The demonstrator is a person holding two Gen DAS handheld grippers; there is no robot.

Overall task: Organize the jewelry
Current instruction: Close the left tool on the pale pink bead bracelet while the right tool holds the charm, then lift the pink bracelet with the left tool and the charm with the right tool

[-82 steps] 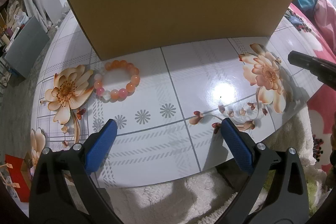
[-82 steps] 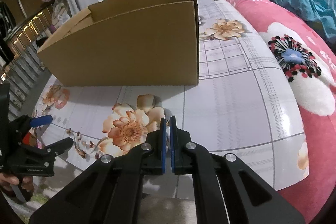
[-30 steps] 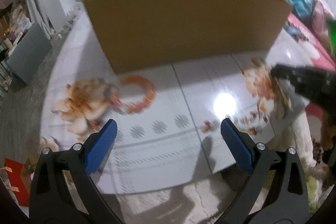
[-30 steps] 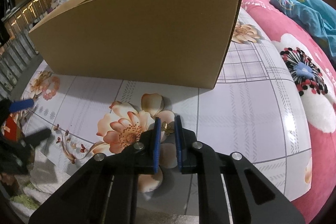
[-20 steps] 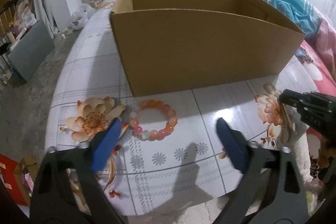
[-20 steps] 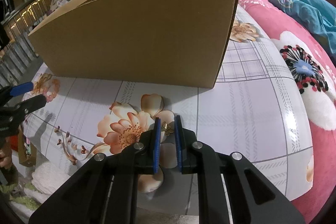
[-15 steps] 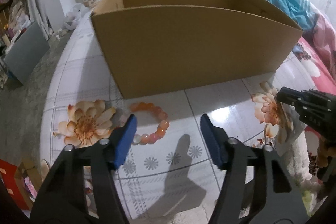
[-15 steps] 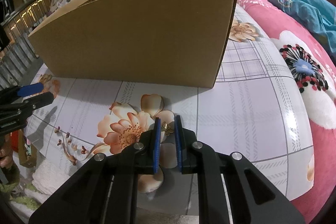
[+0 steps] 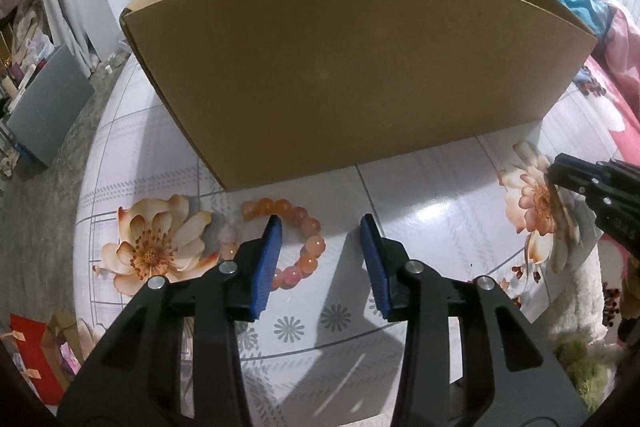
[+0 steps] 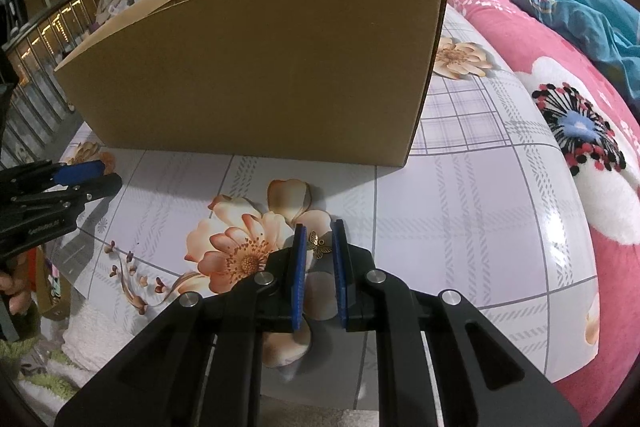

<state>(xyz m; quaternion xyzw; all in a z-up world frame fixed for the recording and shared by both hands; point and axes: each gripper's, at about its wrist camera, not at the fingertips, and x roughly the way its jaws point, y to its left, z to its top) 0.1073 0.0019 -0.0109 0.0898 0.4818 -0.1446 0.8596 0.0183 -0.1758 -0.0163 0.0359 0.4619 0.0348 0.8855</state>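
Little of the sorting appeared done. The large open-topped brown cardboard box (image 9: 352, 67) stood on the glossy flower-printed counter (image 9: 432, 195), and what could be seen of its inside showed only bare walls; its floor was hidden, so whether any jewelry already lay in it could not be told.

Two pieces were still outside the box. The bracelet of round orange and pink beads (image 9: 298, 227) lay flat on the counter just in front of the box's near wall, beside a printed peach flower. The left claw (image 9: 320, 247) hovered over it with its blue pads closing; the left pad covered part of the ring and the right-hand beads sat between the pads, but neither pad visibly pressed on them, so the bracelet was not yet gripped.

The small brass-coloured butterfly charm (image 10: 319, 244) sat between the tips of the right claw (image 10: 319, 245), whose jaws were nearly shut and looked clenched on it, just above a printed flower and near the box's front corner. In the left wrist view that claw showed only as a black tip at the right edge.

By my judgement both items were at the pick-up stage: the charm was caught but not lifted over the wall, the bracelet was about to be pinched, and both drops into the box remained.
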